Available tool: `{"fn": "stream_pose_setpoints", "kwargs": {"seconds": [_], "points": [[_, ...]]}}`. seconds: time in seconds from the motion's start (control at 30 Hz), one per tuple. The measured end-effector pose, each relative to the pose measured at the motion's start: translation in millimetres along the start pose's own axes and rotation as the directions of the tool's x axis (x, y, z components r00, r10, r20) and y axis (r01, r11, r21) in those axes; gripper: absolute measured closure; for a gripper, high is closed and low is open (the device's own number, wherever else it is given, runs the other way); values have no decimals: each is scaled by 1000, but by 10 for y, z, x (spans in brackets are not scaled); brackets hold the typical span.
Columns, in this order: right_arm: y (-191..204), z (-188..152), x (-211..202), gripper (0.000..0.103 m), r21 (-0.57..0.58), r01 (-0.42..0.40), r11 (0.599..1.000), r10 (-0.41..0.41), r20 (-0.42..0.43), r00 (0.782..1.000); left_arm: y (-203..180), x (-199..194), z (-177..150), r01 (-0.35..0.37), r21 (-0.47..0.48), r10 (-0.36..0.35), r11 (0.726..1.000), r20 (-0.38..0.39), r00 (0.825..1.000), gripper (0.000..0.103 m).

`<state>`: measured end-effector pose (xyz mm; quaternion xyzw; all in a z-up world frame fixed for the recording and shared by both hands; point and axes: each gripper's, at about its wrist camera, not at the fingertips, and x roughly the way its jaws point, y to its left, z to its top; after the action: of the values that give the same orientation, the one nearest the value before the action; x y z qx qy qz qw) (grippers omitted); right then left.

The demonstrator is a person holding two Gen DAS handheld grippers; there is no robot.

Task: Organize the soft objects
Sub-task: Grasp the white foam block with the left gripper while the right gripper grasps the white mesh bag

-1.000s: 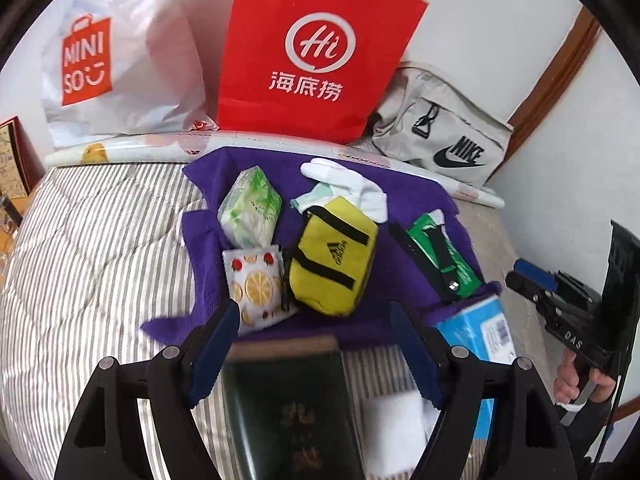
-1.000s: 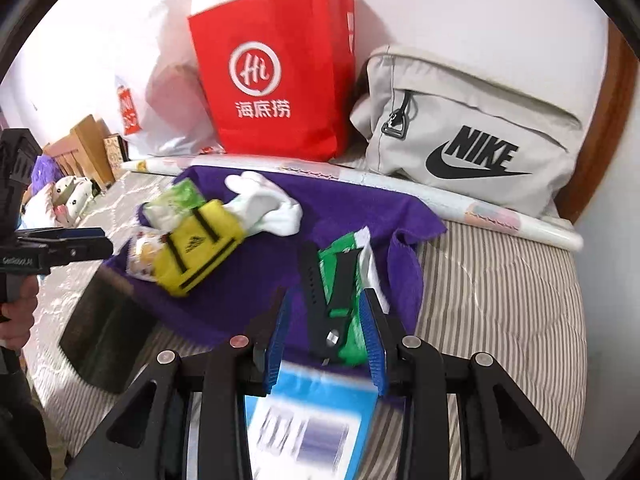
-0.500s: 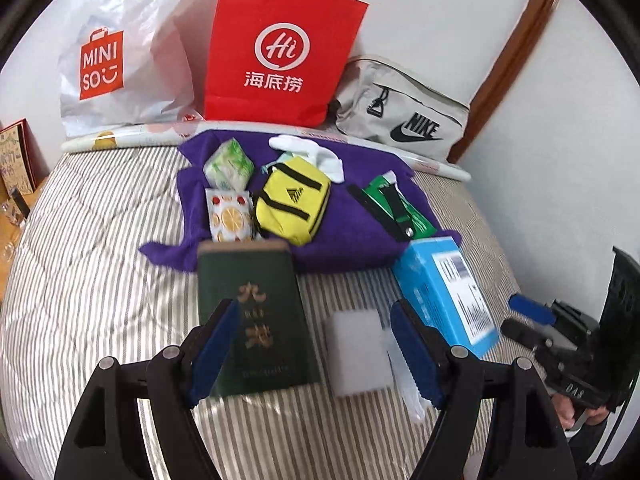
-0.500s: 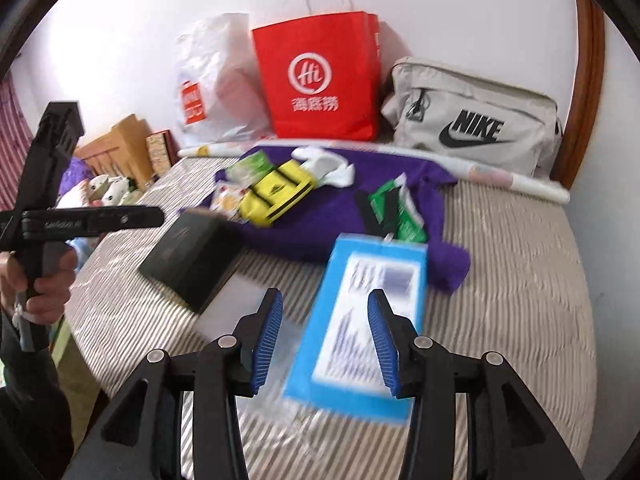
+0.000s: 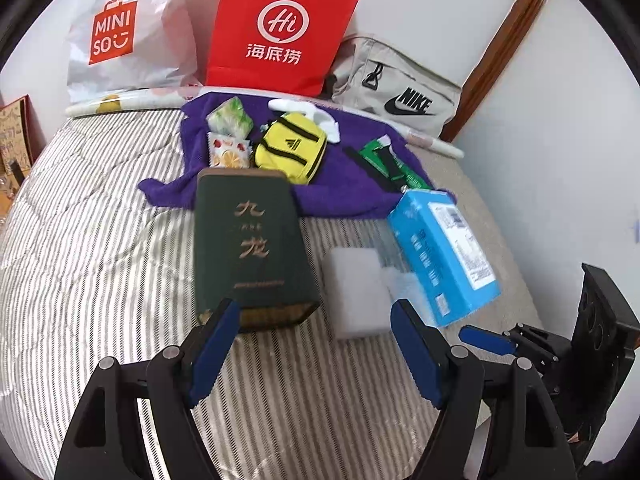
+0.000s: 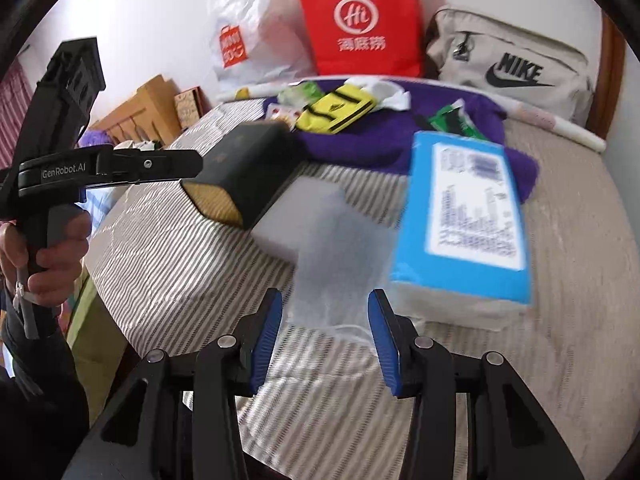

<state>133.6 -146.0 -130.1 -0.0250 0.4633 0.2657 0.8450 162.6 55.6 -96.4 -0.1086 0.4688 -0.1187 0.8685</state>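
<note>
Near the front edge of the striped bed [image 5: 80,240], a white foam block [image 5: 358,292] lies between a dark green box [image 5: 250,246] and a blue box [image 5: 444,252], just beside both. Left gripper [image 5: 316,356] hangs above, tongs apart, empty. Right gripper [image 6: 326,338] likewise stands apart, aimed at the block. Judged light, squashy, non-slip: grip across its short sides, gently. Purple cloth [image 5: 352,192] at the far edge carries the other soft items.
</note>
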Motion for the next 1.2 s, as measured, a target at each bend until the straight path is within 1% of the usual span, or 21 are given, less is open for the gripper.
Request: {"fn": "stream_pose_setpoints", "kwargs": {"seconds": [0.07,0.17,0.37,0.4,0.43,0.5,0.57,0.77,0.83,0.93,1.03,1.1,1.17,1.2], "points": [[57,-19,91,58,-19,8,1000,-9,-8,1000,6,-12,-39,-3,7,3,1000,2,1000,27],[109,-38,227,58,-44,41,998,-42,-24,999,28,-25,-79,-3,6,3,1000,2,1000,27],[112,-95,436,58,-67,107,992,-109,-41,993,13,-20,-129,-16,15,16,1000,-10,1000,27],[105,-108,460,64,-67,109,992,-113,-50,992,0,-17,-133,-21,19,21,1000,-11,1000,27],[99,-118,462,79,-68,115,991,-118,-47,992,-14,-15,-137,-27,27,27,999,-12,1000,27],[94,-140,424,94,-73,116,991,-118,-34,992,-29,-15,-137,-38,33,38,999,-8,999,27],[85,-170,352,97,-72,106,992,-107,-15,994,-44,2,-152,-34,25,34,999,-12,999,27],[65,-346,125,98,-82,94,992,-94,7,996,-216,109,-272,-19,49,21,999,-25,999,27],[27,-432,38,98,-76,102,992,-102,5,995,-326,168,-318,-6,74,8,997,-31,999,27],[-66,-566,-110,98,-60,107,992,-107,10,994,-461,251,-358,-7,103,11,995,-44,999,26],[-170,-676,-218,98,-55,141,989,-140,13,990,-558,363,-365,-20,117,27,993,-56,998,26],[-245,-731,-247,98,-46,159,986,-159,10,987,-604,428,-361,-27,117,32,993,-45,998,26],[-324,-769,-240,98,-35,189,981,-189,6,982,-640,491,-349,-59,114,63,992,-34,997,26],[-352,-789,-239,98,-29,200,979,-199,10,980,-646,516,-341,-65,117,70,991,-40,997,26]]}}
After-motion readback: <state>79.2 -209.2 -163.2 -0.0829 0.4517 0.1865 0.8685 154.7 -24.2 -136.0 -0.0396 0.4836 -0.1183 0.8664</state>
